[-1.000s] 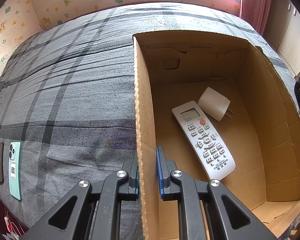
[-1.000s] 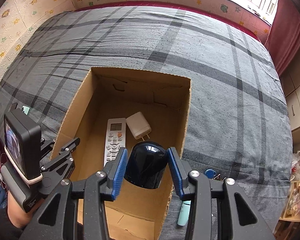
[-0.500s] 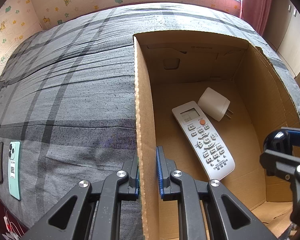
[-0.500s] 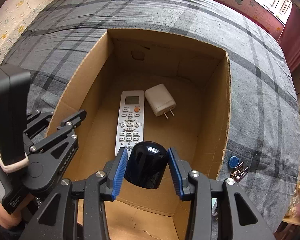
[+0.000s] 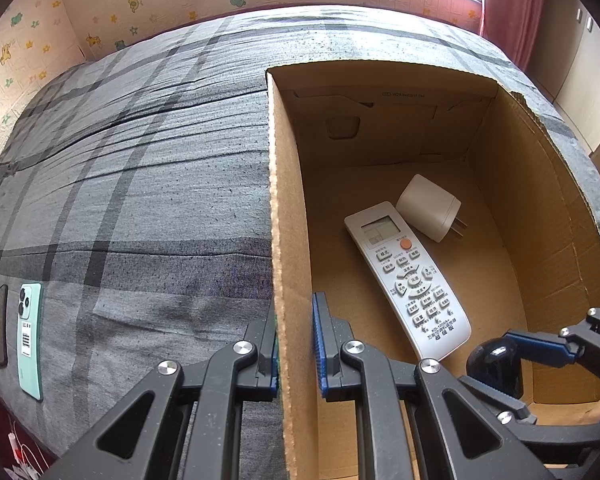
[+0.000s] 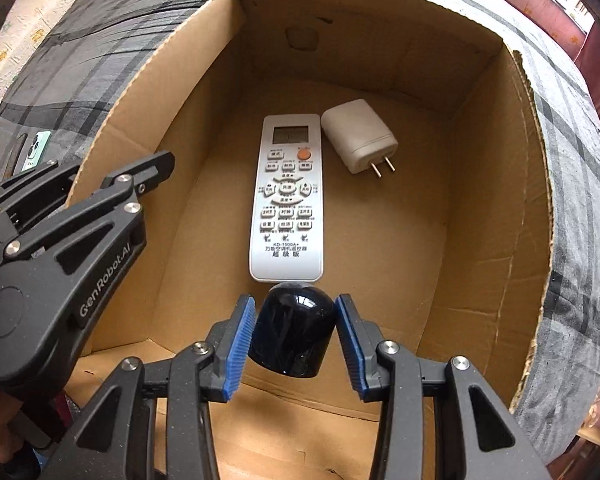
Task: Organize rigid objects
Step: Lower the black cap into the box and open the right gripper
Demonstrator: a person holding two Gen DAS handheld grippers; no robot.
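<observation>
Cardboard box (image 6: 204, 92) on the bed already holds the white remote (image 6: 287, 196) and plug (image 6: 358, 140) — the right tongs (image 6: 295, 334) grip a black round thing (image 6: 294, 330) low inside it, the left tongs (image 5: 296, 344) pinch its wall — phones (image 5: 30, 332) wait outside.

Black rounded object (image 6: 293, 330): base hidden between the blue finger pads; its make cannot be told.
Cardboard box (image 5: 290, 216): near wall cut off by frame bottom.
Dark phone (image 5: 0, 325): edge-on, detail too small.
Remote control (image 6: 287, 196): lower edge covered by the black object.
</observation>
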